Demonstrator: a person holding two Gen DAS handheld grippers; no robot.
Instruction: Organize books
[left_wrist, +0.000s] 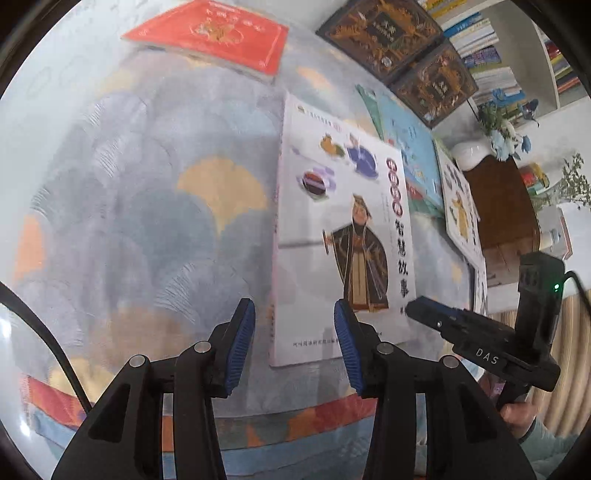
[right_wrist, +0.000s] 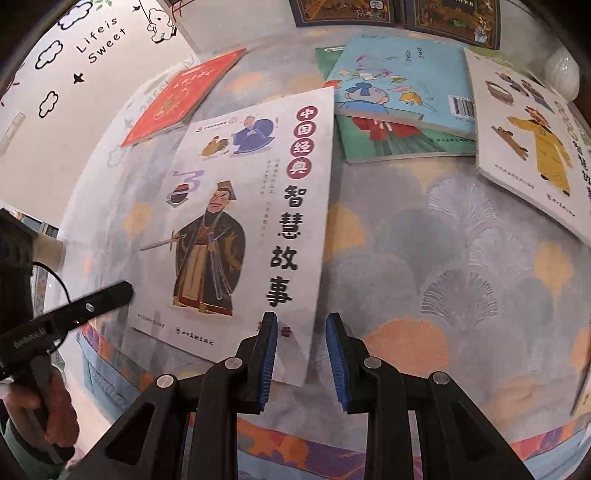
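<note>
— Both claws, how do they stand?

— Left claw (left_wrist: 294, 343) sits at the bottom centre of its view, blue pads spread wide, nothing between them. Its right pad overlaps the lower edge of the white book (left_wrist: 343, 236); whether it touches, I cannot tell. Right claw (right_wrist: 301, 360) is likewise parted and holding nothing, low in its own view, with the same white book's (right_wrist: 251, 221) near corner showing between its pads.

— And that book?

— Flat on the tabletop (left_wrist: 147, 192), cover up, a robed swordsman drawn on it, filling the centre-left of the right view.

— What lies beyond?

— In the right view: a red book (right_wrist: 181, 98) at the upper left, a blue book (right_wrist: 402, 81) at upper centre lying on top of a green book (right_wrist: 388, 144), and a second white book (right_wrist: 532, 140) with a yellow-robed figure at the upper right. Two dark books (right_wrist: 343, 11) with gold patterns run along the top edge.

— Anything past the tabletop?

— In the left view, a bookshelf (left_wrist: 491, 48) at the upper right and a white vase (left_wrist: 471, 155) with blue flowers below it.
</note>
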